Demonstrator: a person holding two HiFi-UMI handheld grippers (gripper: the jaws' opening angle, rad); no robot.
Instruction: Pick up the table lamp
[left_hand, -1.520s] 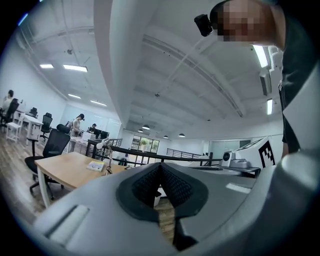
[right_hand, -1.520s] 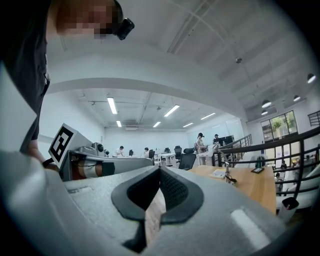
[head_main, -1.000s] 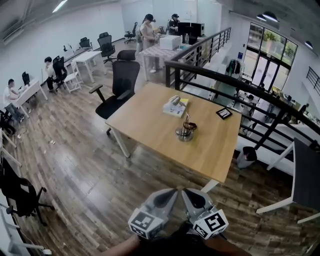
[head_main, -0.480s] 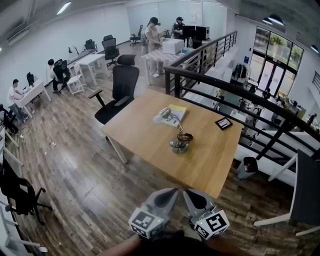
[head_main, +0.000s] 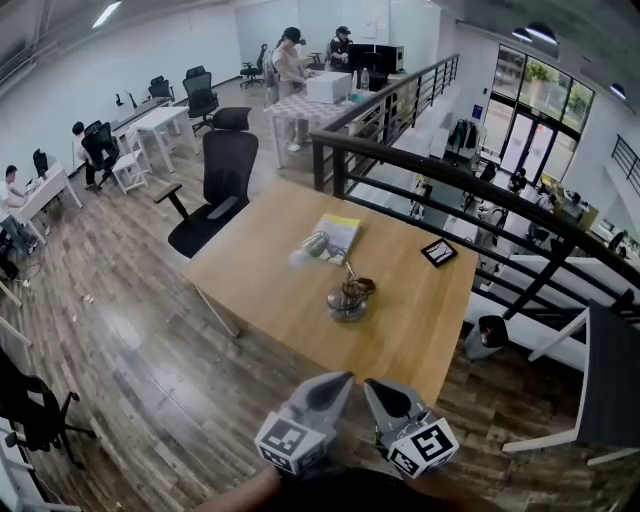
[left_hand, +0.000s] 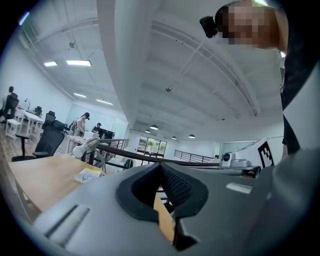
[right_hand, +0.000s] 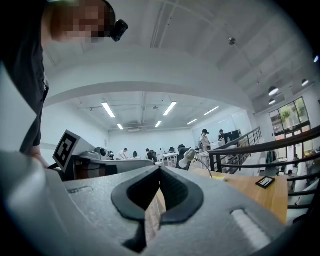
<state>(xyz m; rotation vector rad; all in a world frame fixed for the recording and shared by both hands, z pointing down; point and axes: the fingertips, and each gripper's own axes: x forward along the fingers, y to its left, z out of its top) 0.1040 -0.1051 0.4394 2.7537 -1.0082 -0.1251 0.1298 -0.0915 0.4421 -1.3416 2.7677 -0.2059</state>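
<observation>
The table lamp (head_main: 345, 296) stands near the middle of the wooden table (head_main: 260, 275), with a round metal base, a thin bent arm and a pale head (head_main: 309, 245) leaning left. Both grippers are at the head view's bottom edge, short of the table's near corner. My left gripper (head_main: 338, 380) and my right gripper (head_main: 371, 385) are shut with nothing in them. In the left gripper view the lamp head (left_hand: 84, 146) shows far off, above the shut pads (left_hand: 172, 187). The right gripper view shows the lamp head (right_hand: 188, 157) beyond its closed jaws.
A yellow booklet (head_main: 335, 236) lies behind the lamp, and a small black device (head_main: 437, 252) lies at the table's right. A black office chair (head_main: 215, 180) stands at the table's left, and a dark railing (head_main: 470, 180) runs behind it. People sit and stand at distant desks.
The table and lamp have shifted in the head view and lie a little nearer. Both grippers have stayed shut, side by side, at the bottom edge.
</observation>
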